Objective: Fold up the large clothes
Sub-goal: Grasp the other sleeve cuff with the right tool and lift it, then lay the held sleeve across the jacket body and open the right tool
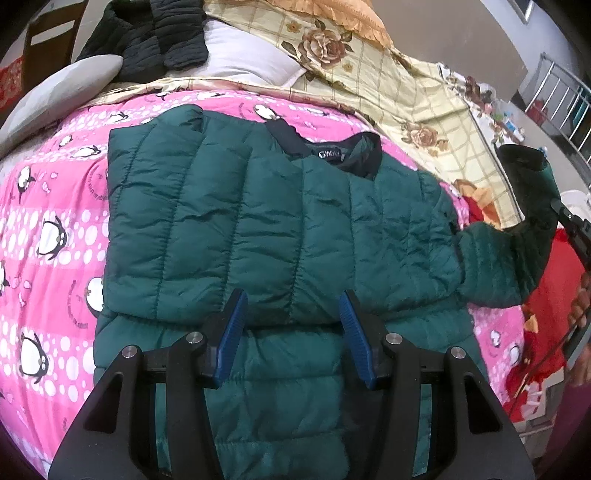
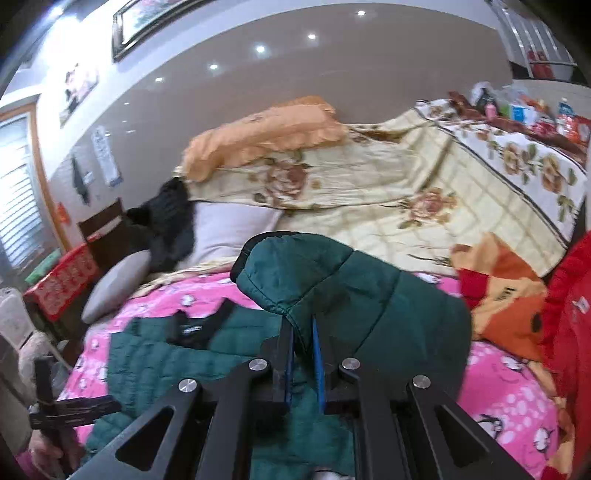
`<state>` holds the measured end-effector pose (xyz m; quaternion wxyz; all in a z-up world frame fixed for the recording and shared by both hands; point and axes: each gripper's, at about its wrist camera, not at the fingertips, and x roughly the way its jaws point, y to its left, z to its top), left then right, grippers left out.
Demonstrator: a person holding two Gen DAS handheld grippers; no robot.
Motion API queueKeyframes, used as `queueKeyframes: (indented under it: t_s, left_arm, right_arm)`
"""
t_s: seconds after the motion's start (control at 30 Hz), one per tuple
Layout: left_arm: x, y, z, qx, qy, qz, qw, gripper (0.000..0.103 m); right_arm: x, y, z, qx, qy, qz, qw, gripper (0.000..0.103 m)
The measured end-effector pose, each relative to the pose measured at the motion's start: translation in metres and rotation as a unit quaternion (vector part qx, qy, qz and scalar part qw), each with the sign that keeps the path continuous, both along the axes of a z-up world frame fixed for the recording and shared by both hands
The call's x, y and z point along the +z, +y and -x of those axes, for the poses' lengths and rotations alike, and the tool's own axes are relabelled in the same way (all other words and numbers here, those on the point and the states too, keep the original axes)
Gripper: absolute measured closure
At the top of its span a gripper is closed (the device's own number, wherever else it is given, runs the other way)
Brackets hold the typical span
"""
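Observation:
A dark green quilted jacket (image 1: 258, 221) lies flat on the pink penguin quilt (image 1: 55, 206), collar away from me, with its left sleeve folded in over the chest. My left gripper (image 1: 293, 314) is open above the jacket's lower middle, with nothing pinched between its blue pads. The jacket's right sleeve (image 1: 517, 258) rises off the bed at the right, up to my right gripper (image 1: 559, 208). In the right wrist view that gripper (image 2: 303, 332) is shut on the sleeve (image 2: 351, 288), and the cuff end drapes over the fingers. The jacket body (image 2: 166, 362) lies below.
A cream floral quilt (image 2: 406, 192) and an orange pillow (image 2: 258, 129) lie at the head of the bed. Beside them are a white pillow (image 1: 251, 55), a grey cushion (image 1: 62, 88) and a black garment (image 1: 155, 33). Red and orange clothing (image 2: 517, 295) lies right of the jacket. A cluttered shelf (image 2: 535, 114) stands beyond.

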<state>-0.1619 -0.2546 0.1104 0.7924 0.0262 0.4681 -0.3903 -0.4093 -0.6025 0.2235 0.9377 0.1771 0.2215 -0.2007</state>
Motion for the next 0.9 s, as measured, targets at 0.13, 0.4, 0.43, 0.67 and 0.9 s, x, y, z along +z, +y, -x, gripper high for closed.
queueKeyframes:
  t_s: [0.13, 0.4, 0.43, 0.67, 0.9]
  left_arm:
    - [0.005, 0.006, -0.002, -0.002, 0.009, 0.021, 0.9997, 0.051]
    - [0.009, 0.022, -0.007, 0.003, 0.027, 0.049, 0.9984, 0.051]
    - [0.009, 0.024, -0.008, 0.005, 0.028, 0.051, 0.9983, 0.051]
    - [0.009, 0.042, -0.017, 0.025, 0.04, 0.064, 0.9968, 0.051]
    - [0.005, 0.049, -0.022, 0.033, 0.048, 0.067, 0.996, 0.051]
  right_arm:
    - [0.008, 0.034, -0.018, 0.043, -0.003, 0.005, 0.999, 0.095]
    - [0.006, 0.106, -0.066, 0.121, 0.006, 0.009, 0.993, 0.095]
    - [0.003, 0.112, -0.071, 0.129, 0.008, 0.011, 0.992, 0.095]
    - [-0.033, 0.159, -0.117, 0.178, 0.037, -0.003, 0.983, 0.095]
    - [-0.079, 0.186, -0.145, 0.203, 0.081, -0.015, 0.976, 0.095]
